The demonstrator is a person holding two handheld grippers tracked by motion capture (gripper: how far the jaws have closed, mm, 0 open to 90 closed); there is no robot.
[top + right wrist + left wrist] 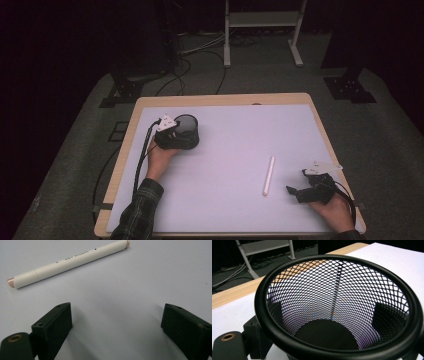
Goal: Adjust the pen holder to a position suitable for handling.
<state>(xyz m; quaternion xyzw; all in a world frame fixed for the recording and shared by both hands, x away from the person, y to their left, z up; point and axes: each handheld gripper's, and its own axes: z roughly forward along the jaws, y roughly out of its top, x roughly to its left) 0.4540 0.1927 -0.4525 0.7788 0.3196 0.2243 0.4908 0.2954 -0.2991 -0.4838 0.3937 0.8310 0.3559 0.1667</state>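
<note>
Mesh cup (186,129) stands upright near the far left corner of the white mat (235,150), close to the table's left edge, and the left gripper (176,136) has its jaws clamped on either side of it. Right gripper (300,191) sits near the right edge, jaws spread wide and empty. White pen (269,175) lies flat just beyond, bare mat all around. Lettering on it looks like "KEY POINT", faintly.

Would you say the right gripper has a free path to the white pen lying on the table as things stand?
Probably yes. The right gripper has its jaws wide open and points toward the pen, which lies flat a little ahead on the bare mat, with nothing between them. The mesh cup stands far off at the left gripper.
</note>
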